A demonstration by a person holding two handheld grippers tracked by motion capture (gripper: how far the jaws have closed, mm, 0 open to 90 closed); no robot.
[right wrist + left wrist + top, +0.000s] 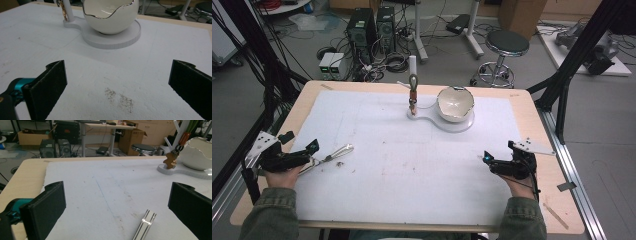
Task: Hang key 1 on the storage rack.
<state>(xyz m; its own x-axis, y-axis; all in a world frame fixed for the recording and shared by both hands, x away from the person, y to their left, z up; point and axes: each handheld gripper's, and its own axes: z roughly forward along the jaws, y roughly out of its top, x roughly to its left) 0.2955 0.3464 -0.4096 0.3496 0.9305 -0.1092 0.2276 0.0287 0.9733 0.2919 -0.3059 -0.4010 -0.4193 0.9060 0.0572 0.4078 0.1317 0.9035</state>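
A: Left gripper [313, 148]?
B: Jaws spread wide, empty; metal tongs [332, 156] lie on the white mat [412, 170] just ahead, apparently loose.
A: Right gripper [486, 157]?
B: Spread apart, empty. Eggshell bowl [455, 104] sits on its stand, far side.

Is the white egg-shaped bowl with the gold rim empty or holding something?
Empty, as far as visible: the white egg-shaped bowl shows bare interior in the high view; its very bottom is hidden.

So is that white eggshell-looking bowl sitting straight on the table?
No, the bowl rests on a white stand that lies on the table's white mat.
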